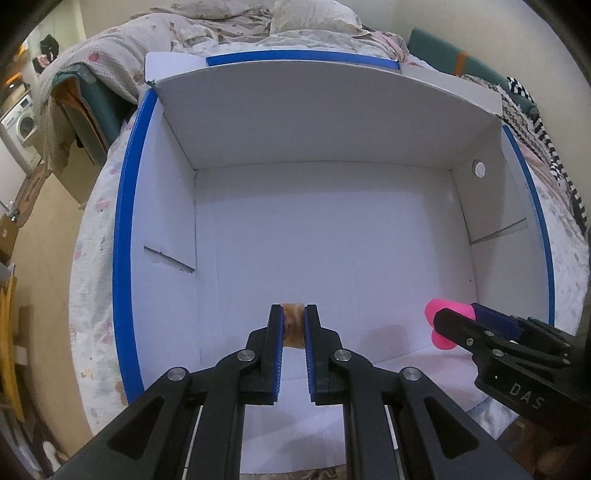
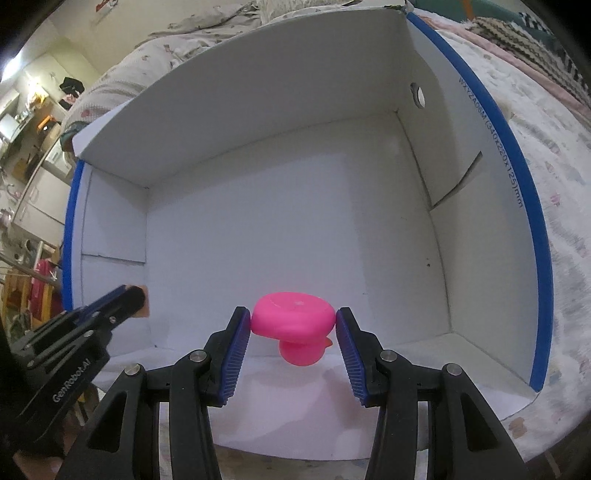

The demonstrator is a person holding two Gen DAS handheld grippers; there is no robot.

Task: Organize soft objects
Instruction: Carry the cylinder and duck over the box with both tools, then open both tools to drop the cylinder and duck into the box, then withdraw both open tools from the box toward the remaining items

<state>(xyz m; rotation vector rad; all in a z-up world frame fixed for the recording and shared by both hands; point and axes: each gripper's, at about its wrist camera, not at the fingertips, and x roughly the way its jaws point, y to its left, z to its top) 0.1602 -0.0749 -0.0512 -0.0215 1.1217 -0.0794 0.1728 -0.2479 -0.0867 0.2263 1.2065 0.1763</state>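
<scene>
A white cardboard box with blue edges (image 1: pixel 325 122) (image 2: pixel 258 122) lies open on a bed. My left gripper (image 1: pixel 294 317) is shut on a small tan soft object (image 1: pixel 293 326) and holds it inside the box near the front wall; it also shows in the right wrist view (image 2: pixel 142 302). My right gripper (image 2: pixel 293 319) is shut on a pink soft toy (image 2: pixel 293 319) inside the box at the front right; the pink toy also shows in the left wrist view (image 1: pixel 432 314). The box floor beyond both holds nothing.
The box sits on a pale patterned bedsheet (image 1: pixel 96 258) (image 2: pixel 565 221). Rumpled bedding and a pillow (image 1: pixel 258 26) lie behind it. A striped cloth (image 1: pixel 546 147) lies to the right. A washing machine (image 1: pixel 20 123) stands far left.
</scene>
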